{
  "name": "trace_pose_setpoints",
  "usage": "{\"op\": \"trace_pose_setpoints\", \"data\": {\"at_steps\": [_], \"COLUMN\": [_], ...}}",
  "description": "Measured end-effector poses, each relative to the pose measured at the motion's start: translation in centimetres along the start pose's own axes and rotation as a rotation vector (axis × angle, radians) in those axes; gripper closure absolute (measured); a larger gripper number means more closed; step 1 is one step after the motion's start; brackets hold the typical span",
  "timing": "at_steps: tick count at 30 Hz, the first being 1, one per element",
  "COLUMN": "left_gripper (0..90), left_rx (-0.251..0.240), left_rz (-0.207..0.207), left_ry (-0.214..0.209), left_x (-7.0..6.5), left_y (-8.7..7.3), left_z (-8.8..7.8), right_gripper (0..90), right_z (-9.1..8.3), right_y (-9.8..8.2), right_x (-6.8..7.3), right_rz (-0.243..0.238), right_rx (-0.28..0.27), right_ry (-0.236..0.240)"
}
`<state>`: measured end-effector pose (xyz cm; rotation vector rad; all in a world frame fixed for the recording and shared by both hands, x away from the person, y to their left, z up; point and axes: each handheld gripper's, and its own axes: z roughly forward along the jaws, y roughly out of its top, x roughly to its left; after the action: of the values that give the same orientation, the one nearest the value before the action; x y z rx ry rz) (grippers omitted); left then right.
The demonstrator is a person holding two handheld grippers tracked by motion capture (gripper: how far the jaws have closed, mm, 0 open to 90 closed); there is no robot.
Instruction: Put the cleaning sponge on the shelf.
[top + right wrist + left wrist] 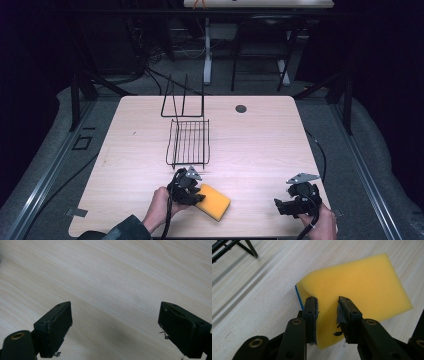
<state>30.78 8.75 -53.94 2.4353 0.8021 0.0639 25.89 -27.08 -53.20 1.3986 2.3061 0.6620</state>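
Table [260, 145]: pale wood top, one small dark round disc [241, 108] near its far edge, beyond the rack and off to its right.

Wire rack [188, 143]: black, on the table about mid-width; flat grid tray with upright wire loops rising behind it; a corner of it shows at the top left of the left gripper view.

Sponge [215, 201]: yellow block, on the table just in front of the rack's near edge, slightly to the right; thin blue layer [298, 297] visible along one edge in the left gripper view; one end looks lifted off the wood.

Left gripper [327, 315]: directly in front of the rack, held in the person's left hand [159, 205]; jaws pinched on the near end of the sponge, foam squeezed in between the pads.

Right gripper [115, 327]: well to the right of the rack, near the table's front edge, in the right hand [320, 222]; jaws wide apart over bare wood, nothing between them.
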Motion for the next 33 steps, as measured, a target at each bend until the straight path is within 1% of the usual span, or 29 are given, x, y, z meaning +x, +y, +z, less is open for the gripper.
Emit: {"op": "trace_pose_setpoints", "data": {"at_steps": [3, 5, 7, 8, 10, 14, 16, 19, 20, 21, 22, 23, 27, 33], "left_gripper": [69.4, 69.5, 70.0, 70.3, 71.2, 73.1, 73.9, 75.3, 76.2, 76.8, 77.5, 77.5, 79.1, 79.7], "left_rx": [-0.009, -0.006, -0.014, -0.029, -0.036, -0.041, -0.033, -0.035, -0.042, -0.037, -0.037, -0.047, -0.063, -0.081], "left_rz": [-0.007, -0.001, 0.0, -0.011, -0.008, -0.005, -0.001, -0.005, -0.001, 0.007, 0.007, 0.002, 0.005, 0.004], "left_ry": [-0.005, -0.002, -0.003, -0.008, -0.009, -0.009, -0.005, -0.003, -0.001, -0.002, -0.002, -0.006, -0.011, -0.003], "left_x": [-0.1, -0.1, -0.2, -0.2, -0.2, -0.2, -0.2, -0.2, -0.3, -0.3, -0.3, -0.3, -0.3, -0.3], "left_y": [0.0, 0.1, 0.1, 0.2, 0.2, 0.2, 0.2, 0.2, 0.2, 0.2, 0.2, 0.2, 0.3, 0.3], "left_z": [-0.2, -0.4, -0.7, -0.9, -1.2, -1.5, -1.5, -1.4, -1.4, -1.5, -1.5, -1.5, -2.0, -2.7], "right_gripper": [11.5, 11.6, 11.7, 11.7, 11.7, 11.7, 11.7, 11.7, 11.7, 11.7, 11.7, 11.7, 11.7, 11.7], "right_z": [0.0, 0.0, -0.2, -0.2, -0.2, -0.2, -0.2, -0.2, -0.2, -0.2, -0.2, -0.1, -0.2, -0.2], "right_y": [0.0, 0.0, 0.0, 0.0, 0.0, 0.0, 0.0, 0.0, 0.0, 0.0, 0.0, 0.0, -0.1, -0.1], "right_x": [0.0, 0.0, 0.0, 0.0, 0.0, 0.0, 0.0, 0.0, 0.0, -0.1, -0.1, -0.1, -0.1, -0.1], "right_rz": [0.001, 0.0, 0.0, -0.002, -0.001, -0.002, -0.004, -0.002, -0.001, -0.001, -0.001, -0.002, 0.002, 0.003], "right_rx": [0.004, 0.003, -0.004, -0.004, -0.003, -0.003, -0.003, -0.004, -0.003, -0.003, -0.003, -0.003, -0.005, -0.006], "right_ry": [0.003, 0.003, 0.001, 0.001, 0.003, 0.004, 0.004, 0.003, 0.005, 0.005, 0.005, 0.004, 0.005, 0.005]}}
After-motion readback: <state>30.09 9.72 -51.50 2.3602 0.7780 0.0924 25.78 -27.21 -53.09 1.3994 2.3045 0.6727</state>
